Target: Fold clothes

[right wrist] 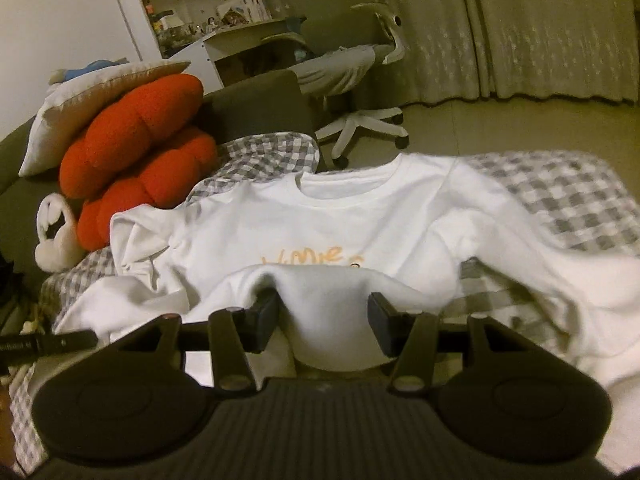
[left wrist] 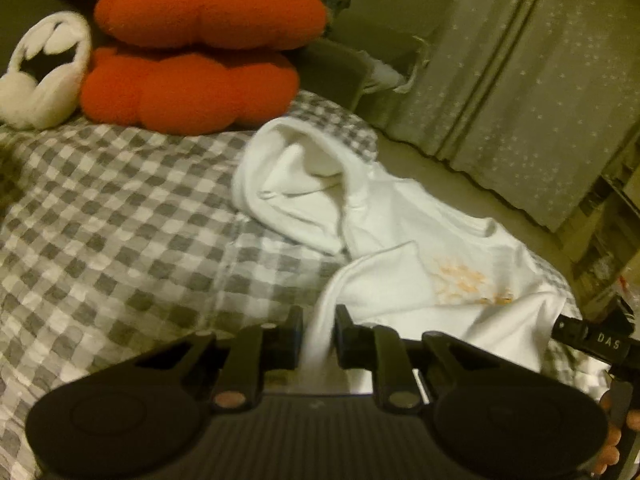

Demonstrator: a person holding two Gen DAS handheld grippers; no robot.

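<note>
A white sweatshirt (left wrist: 460, 240) with an orange print (left wrist: 460, 280) lies rumpled on a grey-checked blanket (left wrist: 120, 200). In the left wrist view one sleeve is curled up beyond it, and a hem edge runs back between my fingers. My left gripper (left wrist: 319, 322) is shut on that thin edge. In the right wrist view the sweatshirt (right wrist: 340, 220) faces me, neckline at the far side. My right gripper (right wrist: 322, 312) is shut on a thick bunched fold of its near part, which fills the gap between the pads.
Two red cushions (left wrist: 200, 60) and a white plush toy (left wrist: 44, 76) are stacked at the blanket's far left. Beyond the bed edge are the floor, a white office chair (right wrist: 360, 64), shelves and starred curtains (left wrist: 520, 60). A hand (left wrist: 616, 432) shows at the lower right.
</note>
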